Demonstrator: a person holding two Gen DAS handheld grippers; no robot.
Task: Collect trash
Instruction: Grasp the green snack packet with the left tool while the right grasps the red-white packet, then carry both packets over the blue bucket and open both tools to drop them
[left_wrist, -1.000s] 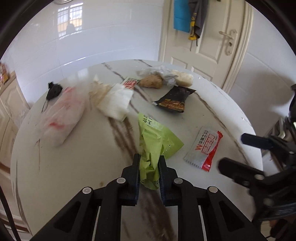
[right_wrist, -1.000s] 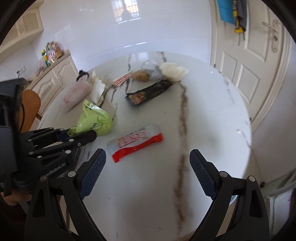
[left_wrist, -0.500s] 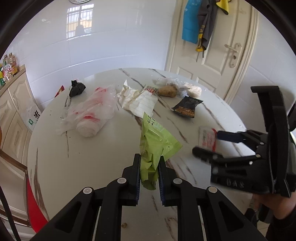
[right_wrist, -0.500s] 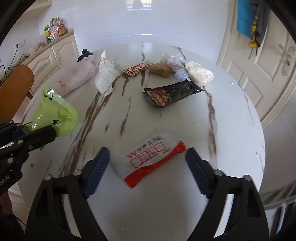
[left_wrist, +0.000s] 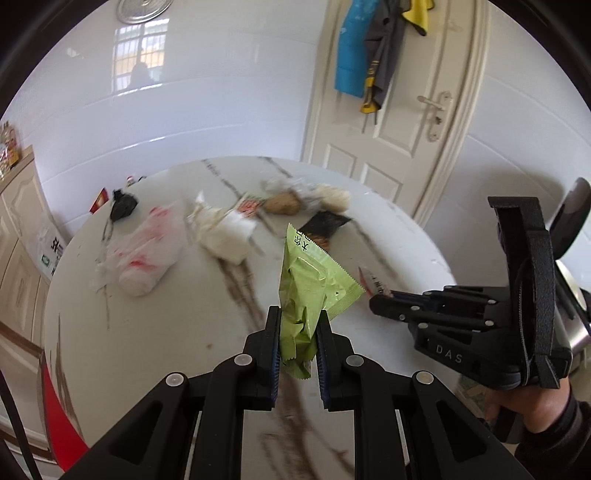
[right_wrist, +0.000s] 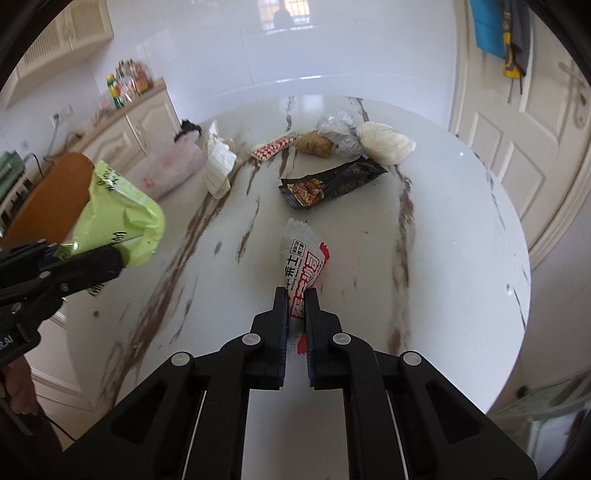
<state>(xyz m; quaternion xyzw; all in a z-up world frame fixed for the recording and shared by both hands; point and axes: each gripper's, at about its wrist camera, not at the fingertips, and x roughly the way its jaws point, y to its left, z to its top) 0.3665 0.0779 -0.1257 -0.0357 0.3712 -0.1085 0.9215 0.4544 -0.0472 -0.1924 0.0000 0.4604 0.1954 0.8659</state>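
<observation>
White tiled walls surround a round marble table strewn with litter. Farther back, a clear bag lies crumpled, contents unclear. Left gripper pinches a green wrapper aloft; right gripper clamps a red-and-white wrapper lying on the marble.

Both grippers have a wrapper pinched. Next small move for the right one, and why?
Probably lift it straight up. The right gripper is shut on the red and white wrapper, whose far end still lies on the marble table. The left gripper already holds the green wrapper clear of the top, so the right only needs to raise its piece off the surface before carrying it away.
</observation>
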